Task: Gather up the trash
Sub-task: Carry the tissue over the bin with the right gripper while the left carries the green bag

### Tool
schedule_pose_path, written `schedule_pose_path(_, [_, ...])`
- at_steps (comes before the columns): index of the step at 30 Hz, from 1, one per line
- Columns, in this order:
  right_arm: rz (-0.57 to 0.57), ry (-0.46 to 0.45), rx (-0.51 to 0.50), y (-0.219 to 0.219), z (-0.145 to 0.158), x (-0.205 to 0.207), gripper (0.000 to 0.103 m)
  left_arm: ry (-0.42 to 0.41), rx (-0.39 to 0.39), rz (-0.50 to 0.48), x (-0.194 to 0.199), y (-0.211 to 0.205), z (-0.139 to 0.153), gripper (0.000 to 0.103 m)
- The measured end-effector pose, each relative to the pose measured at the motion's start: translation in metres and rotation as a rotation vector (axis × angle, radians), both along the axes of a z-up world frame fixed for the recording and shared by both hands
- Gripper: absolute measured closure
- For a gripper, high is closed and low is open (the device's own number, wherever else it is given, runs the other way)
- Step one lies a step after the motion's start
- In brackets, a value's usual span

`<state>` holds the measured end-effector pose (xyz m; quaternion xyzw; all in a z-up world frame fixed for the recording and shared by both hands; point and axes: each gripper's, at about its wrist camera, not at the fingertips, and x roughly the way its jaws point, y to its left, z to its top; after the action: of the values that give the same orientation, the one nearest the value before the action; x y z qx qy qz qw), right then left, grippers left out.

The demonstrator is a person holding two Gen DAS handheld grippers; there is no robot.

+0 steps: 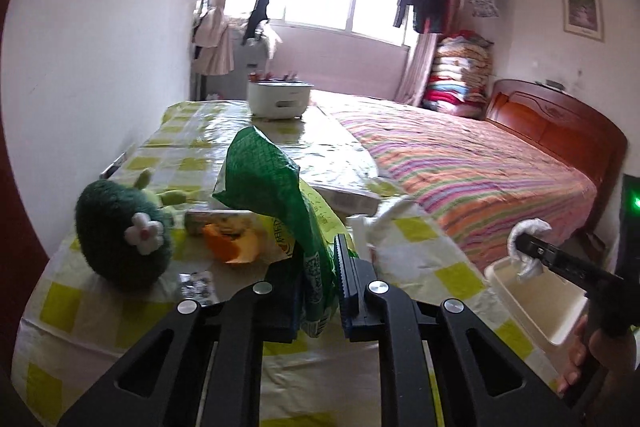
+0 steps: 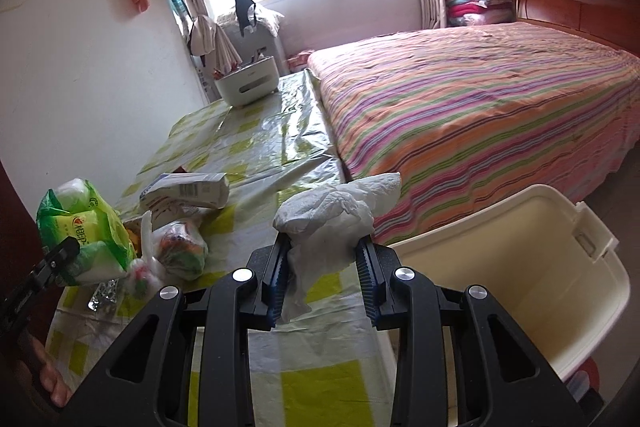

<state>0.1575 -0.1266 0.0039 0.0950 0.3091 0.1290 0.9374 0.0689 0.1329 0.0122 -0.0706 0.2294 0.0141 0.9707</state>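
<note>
A glossy, crinkled green plastic wrapper [image 1: 272, 187] stands over a shiny, wrinkled yellow-checked plastic tablecloth [image 1: 188, 147]. The fuzzy dark-green plush toy [image 1: 120, 231] looks matt. The crumpled white tissue paper [image 2: 336, 207] is soft, the cream plastic bin [image 2: 520, 267] smooth.

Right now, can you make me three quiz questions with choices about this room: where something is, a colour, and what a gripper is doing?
1. Where is the bin?
A. on the bed
B. beside the table, by the bed
C. under the window

2. What colour is the bag in the left hand-held gripper?
A. green
B. red
C. blue

3. The right hand-held gripper is
A. open, empty
B. shut on a tissue
C. shut on a toy

B: stands off the table's edge.
A: green print.
B: white paper pinched between the pads.
</note>
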Motion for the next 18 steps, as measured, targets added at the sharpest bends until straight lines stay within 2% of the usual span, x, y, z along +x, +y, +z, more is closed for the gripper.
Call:
schedule_pose_path(10, [-0.083,0.001,-0.054,-0.025,-0.003,-0.002,0.073,0.004,0.023,-0.154,0.005,-0.061,0.009,0.089])
schedule_pose_path(18, [-0.161,0.014,-0.078,-0.052,-0.009,-0.006,0.073,0.024,0.034,-0.284,0.006,-0.112,-0.001,0.089])
